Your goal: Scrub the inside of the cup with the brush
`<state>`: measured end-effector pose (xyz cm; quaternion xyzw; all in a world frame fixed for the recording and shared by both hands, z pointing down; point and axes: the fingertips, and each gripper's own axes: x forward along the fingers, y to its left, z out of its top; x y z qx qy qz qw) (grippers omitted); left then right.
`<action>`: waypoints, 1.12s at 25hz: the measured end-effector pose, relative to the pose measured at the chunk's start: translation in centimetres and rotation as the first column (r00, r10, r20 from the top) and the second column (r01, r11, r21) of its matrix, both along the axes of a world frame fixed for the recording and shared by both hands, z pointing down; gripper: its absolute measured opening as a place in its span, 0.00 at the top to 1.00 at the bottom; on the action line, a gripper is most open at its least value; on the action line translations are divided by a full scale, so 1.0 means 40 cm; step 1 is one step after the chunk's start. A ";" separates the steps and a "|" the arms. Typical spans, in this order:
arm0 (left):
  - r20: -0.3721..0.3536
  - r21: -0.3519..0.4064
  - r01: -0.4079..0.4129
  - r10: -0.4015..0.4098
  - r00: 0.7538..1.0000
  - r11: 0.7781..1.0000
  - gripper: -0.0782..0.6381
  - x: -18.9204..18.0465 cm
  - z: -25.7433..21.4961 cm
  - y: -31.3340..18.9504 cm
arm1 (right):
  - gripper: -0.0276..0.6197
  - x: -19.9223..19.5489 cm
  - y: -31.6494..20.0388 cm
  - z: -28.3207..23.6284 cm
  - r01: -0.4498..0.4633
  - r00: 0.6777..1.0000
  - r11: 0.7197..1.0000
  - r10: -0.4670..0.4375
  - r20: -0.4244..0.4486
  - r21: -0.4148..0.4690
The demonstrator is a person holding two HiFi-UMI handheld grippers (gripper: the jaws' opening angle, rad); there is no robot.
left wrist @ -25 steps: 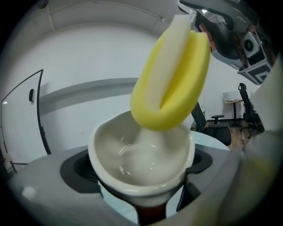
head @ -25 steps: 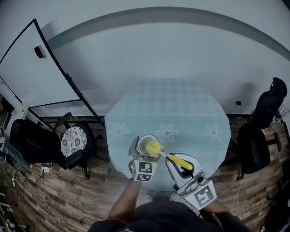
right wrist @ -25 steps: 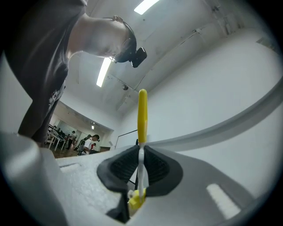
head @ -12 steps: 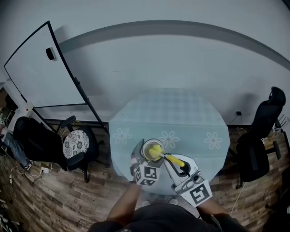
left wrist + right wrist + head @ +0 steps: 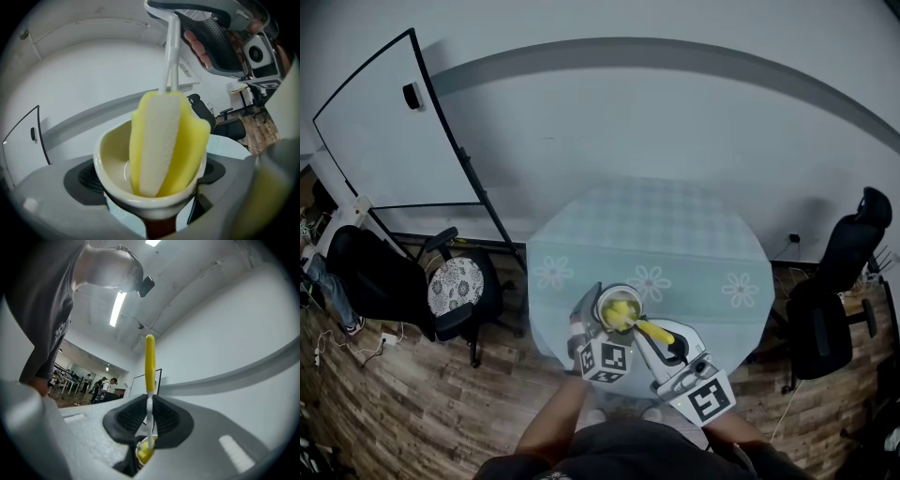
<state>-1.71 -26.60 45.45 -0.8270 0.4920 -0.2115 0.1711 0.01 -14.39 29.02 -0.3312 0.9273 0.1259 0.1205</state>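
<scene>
step: scrubbing, mid-way by my read; brush head is down inside the cup, not yet pulled out
cup [image 5: 610, 296]: one, cream, lower centre of the head view, over the near edge of the bench [image 5: 675, 234]; whether it rests on the bench or is lifted I cannot tell
left gripper [image 5: 602, 317]: mine, jaws closed on the cup from both sides, cup body pinched between the pads in the left gripper view
right gripper [image 5: 654, 336]: mine, jaws narrow and clamped on the brush's thin white shaft, yellow handle [image 5: 149, 362] sticking up past the jaws in the right gripper view
brush [image 5: 161, 140]: one, yellow sponge with a white strip down the middle, fills most of the cup mouth, tip near the bottom; the sponge presses the right wall of the cup [image 5: 112, 168]
next move, my guess: twist or pump the brush so the sponge wipes the left wall too; keep the left hold firm so the cup does not turn with it
risk: thin shaft could slip or swivel in the right jaws if I push hard
count, task things: 1 cup, 1 brush, 2 grippers
count, rest: 1 bench; 3 flower prints [image 5: 649, 281] on its cloth; 1 whiteboard [image 5: 394, 122] in the upper left of the frame
chairs [image 5: 455, 286]: 2 at left of frame, 1 or 2 at right, cannot split those
other cups or brushes: none in view
</scene>
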 end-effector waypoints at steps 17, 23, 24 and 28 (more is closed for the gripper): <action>0.021 0.018 -0.002 0.001 1.000 1.000 0.10 0.010 -0.019 0.034 | 0.90 0.003 0.011 -0.037 -0.045 0.998 0.996 0.047 -0.032 0.079; 0.017 0.012 0.009 -0.010 1.000 1.000 0.10 -0.001 -0.016 0.032 | 0.90 0.019 0.014 -0.020 -0.059 0.998 0.997 0.060 -0.031 0.047; 0.016 0.011 0.011 -0.011 1.000 1.000 0.10 -0.002 -0.017 0.029 | 0.90 0.019 0.015 -0.017 -0.058 0.998 0.997 0.059 -0.037 0.043; 0.015 0.016 0.021 -0.021 1.000 1.000 0.10 -0.005 -0.021 0.017 | 0.90 0.019 0.016 -0.004 -0.050 0.998 0.998 0.051 -0.044 0.030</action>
